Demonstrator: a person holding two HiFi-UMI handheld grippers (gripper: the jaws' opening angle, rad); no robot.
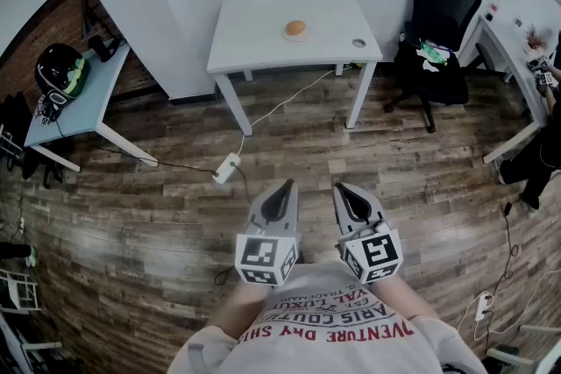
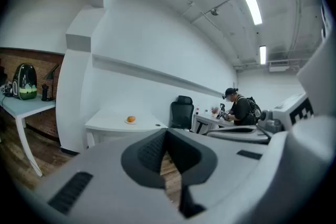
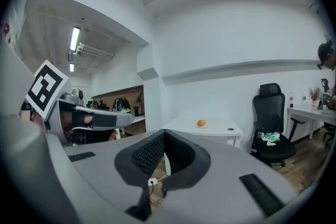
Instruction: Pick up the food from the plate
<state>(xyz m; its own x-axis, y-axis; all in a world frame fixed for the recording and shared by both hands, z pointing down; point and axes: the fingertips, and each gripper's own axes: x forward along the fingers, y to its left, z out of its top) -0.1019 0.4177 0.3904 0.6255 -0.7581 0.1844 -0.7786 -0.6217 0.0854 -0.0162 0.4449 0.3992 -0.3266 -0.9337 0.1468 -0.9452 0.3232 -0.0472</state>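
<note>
Food [image 1: 296, 29] looks round, probably light and squishy; pinch its sides gently; left gripper [image 1: 285, 187] and right gripper [image 1: 344, 188] both closed, empty.

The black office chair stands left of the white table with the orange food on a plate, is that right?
Not quite. The head view shows the black office chair to the right of the white table, not the left. The orange food does sit on a plate on that table.
</note>
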